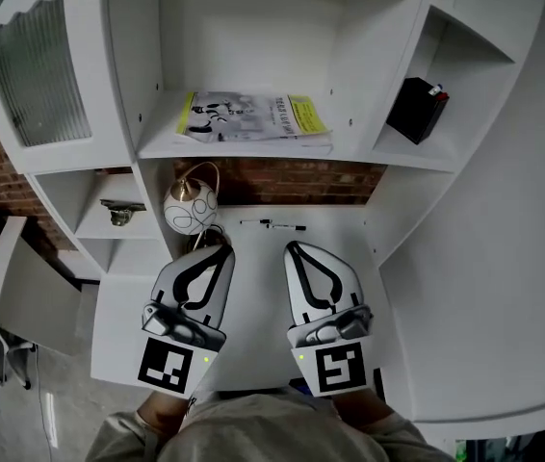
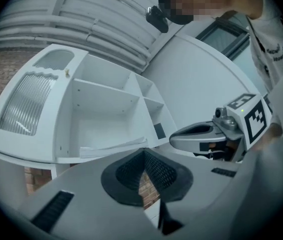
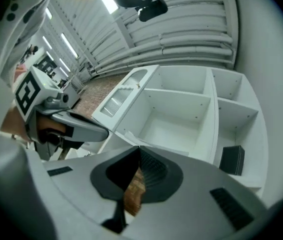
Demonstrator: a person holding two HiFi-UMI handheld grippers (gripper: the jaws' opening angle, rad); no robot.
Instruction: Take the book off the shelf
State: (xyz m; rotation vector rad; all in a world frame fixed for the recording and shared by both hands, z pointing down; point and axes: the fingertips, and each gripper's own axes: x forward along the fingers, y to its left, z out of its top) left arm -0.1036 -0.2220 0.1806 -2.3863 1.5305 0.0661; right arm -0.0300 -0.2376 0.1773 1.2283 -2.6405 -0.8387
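Shelf unit (image 1: 128,85): white, with an open central compartment, a glazed door to its left and narrower bays to its right. One of those bays holds a black box (image 1: 417,110).

Desk (image 1: 258,287): white and bare between the grippers. A pen (image 1: 272,224) lies ahead of them.

Book (image 1: 253,115): thin, lying flat on the central shelf at its front edge. Its long axis runs left to right along that edge.

Left gripper (image 1: 220,252) and right gripper (image 1: 295,249): both sit side by side over the desk, jaws closed together and holding nothing. The book lies ahead of and above both tips and spans them, so neither hand is clearly nearer.

Clearance: the space above the book is tall and empty. The dividers stand close to each end of the book. A round ornament (image 1: 190,210) sits under the shelf just beside the left tip and is judged a snag risk when that gripper rises.
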